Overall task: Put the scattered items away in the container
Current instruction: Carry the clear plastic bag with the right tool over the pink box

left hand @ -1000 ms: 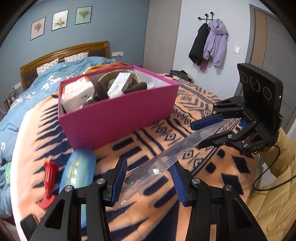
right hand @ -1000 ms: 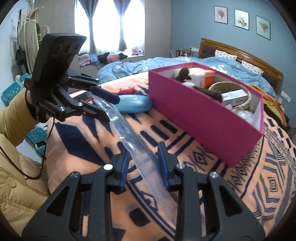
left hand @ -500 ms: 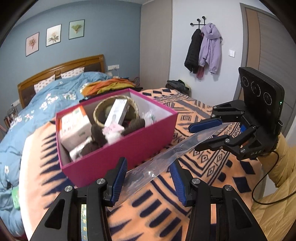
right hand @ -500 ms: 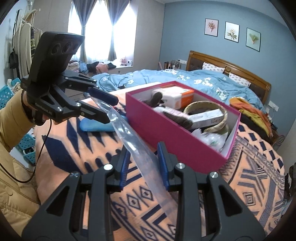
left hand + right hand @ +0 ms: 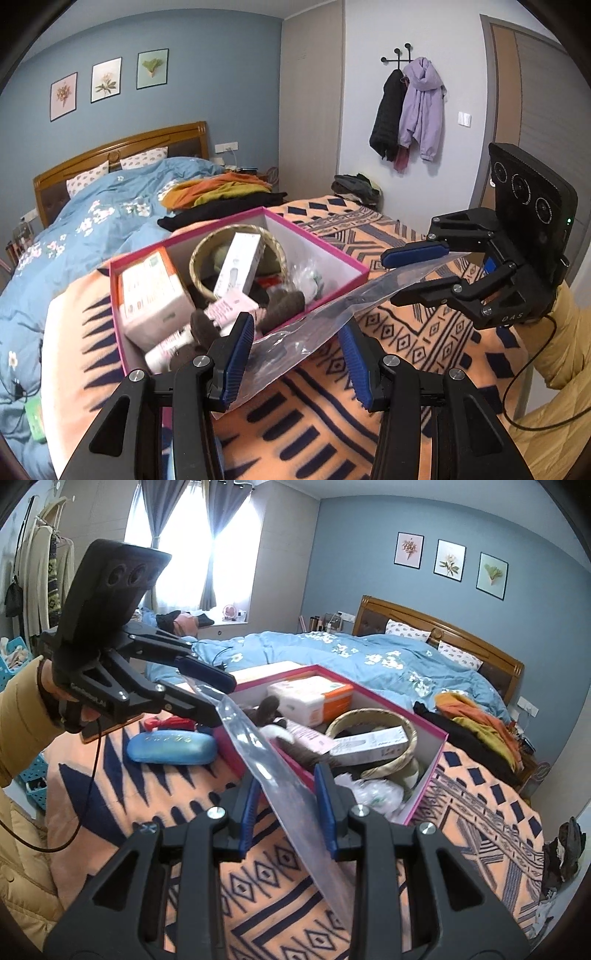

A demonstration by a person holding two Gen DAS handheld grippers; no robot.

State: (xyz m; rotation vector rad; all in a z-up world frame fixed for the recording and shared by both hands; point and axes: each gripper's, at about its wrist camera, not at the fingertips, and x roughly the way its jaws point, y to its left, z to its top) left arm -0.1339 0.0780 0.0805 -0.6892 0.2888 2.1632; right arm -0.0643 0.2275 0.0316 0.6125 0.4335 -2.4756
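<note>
A long clear plastic bag hangs stretched in the air between my two grippers, just in front of the pink box. My left gripper is shut on the bag's near end, which fills the gap between its blue pads. In the same view my right gripper pinches the far end. From the right wrist view, the bag runs from my right gripper up to my left gripper. The pink box holds a white-and-orange carton, a woven ring, a white carton and dark soft items.
The box sits on an orange and navy patterned blanket. A blue oval case and a red item lie left of the box. Behind are a bed with a blue duvet and piled clothes.
Both grippers have risen with the bag stretched between them and come closer to the pink box; its inside now shows from above. Neither grip changed.
</note>
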